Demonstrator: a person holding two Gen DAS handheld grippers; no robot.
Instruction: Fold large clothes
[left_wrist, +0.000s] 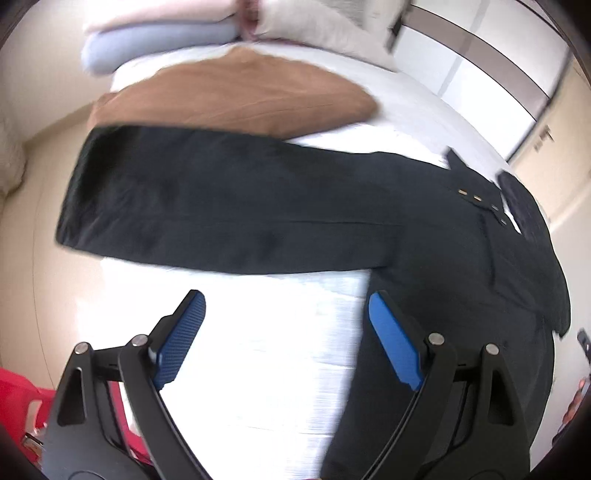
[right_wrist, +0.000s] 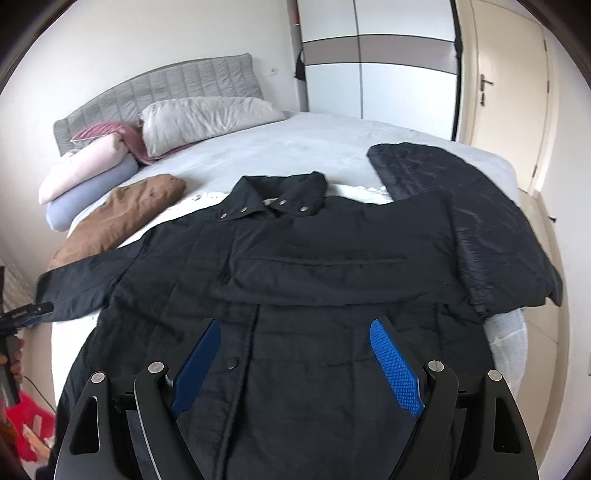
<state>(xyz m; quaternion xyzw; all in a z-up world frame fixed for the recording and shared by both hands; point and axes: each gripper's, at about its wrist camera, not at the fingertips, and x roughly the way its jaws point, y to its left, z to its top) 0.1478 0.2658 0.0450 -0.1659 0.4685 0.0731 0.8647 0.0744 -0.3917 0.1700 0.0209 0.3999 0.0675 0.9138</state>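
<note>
A black snap-front jacket (right_wrist: 314, 258) lies front-up on the bed, collar toward the headboard. One sleeve (right_wrist: 332, 284) is folded across its chest. The other sleeve (left_wrist: 166, 199) stretches out sideways, its cuff past the mattress edge. My left gripper (left_wrist: 286, 295) is open over bare white sheet (left_wrist: 280, 350), just below that sleeve and beside the jacket's body (left_wrist: 461, 314); nothing is between its blue pads. My right gripper (right_wrist: 295, 321) is open above the jacket's lower front near the snap placket, holding nothing. The left gripper (right_wrist: 37, 308) also shows at the left edge of the right wrist view, in a hand.
A brown garment (right_wrist: 122, 214) lies past the outstretched sleeve. A second dark quilted garment (right_wrist: 424, 166) lies at the jacket's right. Pillows and rolled blankets (right_wrist: 88, 173) sit by the grey headboard. A red stool (right_wrist: 26, 424) stands on the floor at left, wardrobe and door behind.
</note>
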